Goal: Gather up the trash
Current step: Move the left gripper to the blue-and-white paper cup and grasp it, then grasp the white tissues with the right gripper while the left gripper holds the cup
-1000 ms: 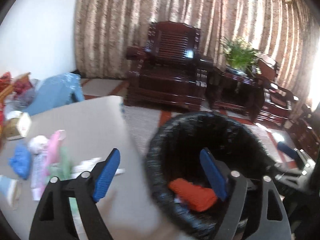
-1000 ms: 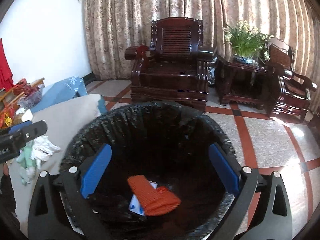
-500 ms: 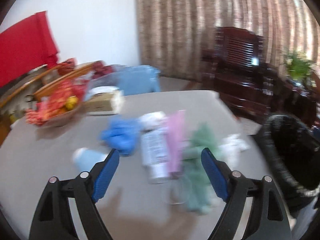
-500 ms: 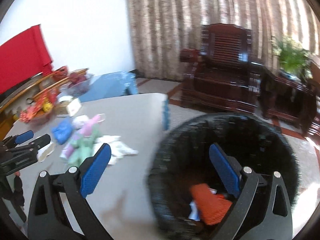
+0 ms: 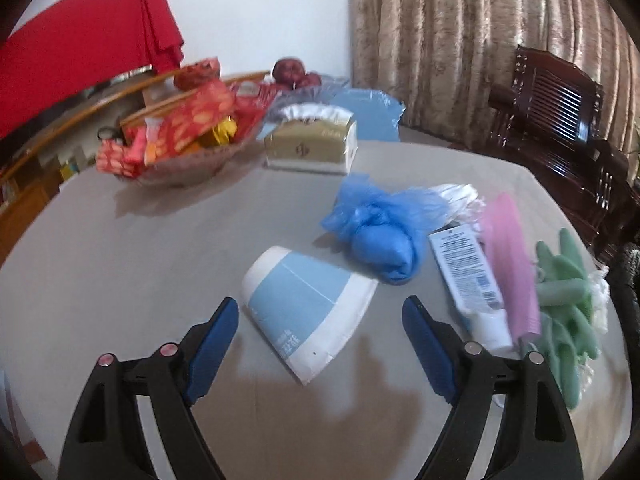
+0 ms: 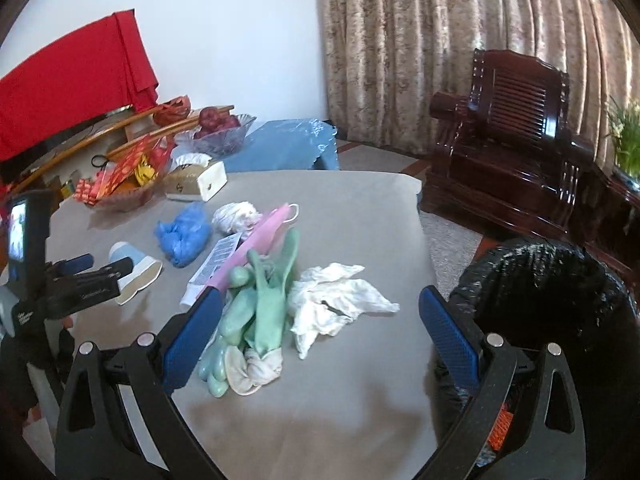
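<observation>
A blue-and-white paper cup (image 5: 304,304) lies on its side on the grey table (image 5: 120,264). My left gripper (image 5: 320,308) is open around it, with a gap between each pad and the cup. Beyond the cup lie a blue plastic bag (image 5: 376,236), a white tube (image 5: 466,276), a pink mask (image 5: 508,256) and green rubber gloves (image 5: 564,300). My right gripper (image 6: 320,328) is open and holds nothing; the green gloves (image 6: 260,308) and a crumpled white tissue (image 6: 332,300) lie just ahead of it. The black-lined bin (image 6: 552,300) stands to its right, off the table edge.
At the table's far side stand a tissue box (image 5: 312,144), a basket of red snack packets (image 5: 172,140) and a glass bowl of fruit (image 6: 216,132). A dark wooden armchair (image 6: 512,128) and a blue stool (image 6: 284,148) stand beyond the table.
Both grippers swung left from over the bin to the table. The left one came down until the paper cup lay between its open fingers.
</observation>
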`<act>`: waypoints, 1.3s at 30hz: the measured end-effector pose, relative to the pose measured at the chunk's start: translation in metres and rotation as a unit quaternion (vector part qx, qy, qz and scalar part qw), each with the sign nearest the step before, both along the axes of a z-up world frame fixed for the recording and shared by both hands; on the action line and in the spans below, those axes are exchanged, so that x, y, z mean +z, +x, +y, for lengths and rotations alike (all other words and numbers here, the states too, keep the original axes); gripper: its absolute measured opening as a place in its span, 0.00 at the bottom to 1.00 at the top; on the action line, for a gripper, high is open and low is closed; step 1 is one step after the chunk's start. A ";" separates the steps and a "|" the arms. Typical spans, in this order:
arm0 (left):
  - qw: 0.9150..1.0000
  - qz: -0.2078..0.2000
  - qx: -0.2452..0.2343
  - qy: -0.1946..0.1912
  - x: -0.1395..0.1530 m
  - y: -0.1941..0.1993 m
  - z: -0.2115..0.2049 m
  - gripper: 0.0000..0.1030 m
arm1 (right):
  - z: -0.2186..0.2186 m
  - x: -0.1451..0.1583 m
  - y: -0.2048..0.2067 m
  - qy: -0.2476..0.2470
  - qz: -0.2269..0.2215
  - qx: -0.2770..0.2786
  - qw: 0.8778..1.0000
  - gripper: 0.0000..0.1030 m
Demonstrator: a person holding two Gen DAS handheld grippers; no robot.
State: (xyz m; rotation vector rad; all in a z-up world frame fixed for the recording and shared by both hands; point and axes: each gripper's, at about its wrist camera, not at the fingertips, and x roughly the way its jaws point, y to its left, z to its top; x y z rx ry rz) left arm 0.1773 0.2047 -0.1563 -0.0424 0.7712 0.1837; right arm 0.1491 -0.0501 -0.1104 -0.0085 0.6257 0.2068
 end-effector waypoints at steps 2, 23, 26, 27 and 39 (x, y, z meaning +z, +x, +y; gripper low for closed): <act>1.000 0.013 0.008 -0.016 -0.006 0.005 0.005 0.80 | 0.003 -0.001 0.002 -0.004 0.002 0.003 1.000 0.93; 0.995 0.053 0.001 -0.086 -0.028 0.011 0.008 0.47 | 0.010 -0.015 0.009 -0.023 0.013 0.008 1.000 0.93; 0.994 0.055 -0.007 -0.094 -0.028 0.006 0.004 0.40 | 0.010 -0.017 0.010 -0.023 0.016 0.011 1.000 0.93; 0.994 0.055 -0.010 -0.095 -0.028 0.004 0.002 0.38 | 0.009 -0.017 0.010 -0.023 0.017 0.012 1.000 0.93; 0.992 0.057 -0.049 -0.103 -0.025 -0.019 -0.021 0.30 | 0.013 -0.048 0.041 -0.030 0.067 0.021 0.997 0.51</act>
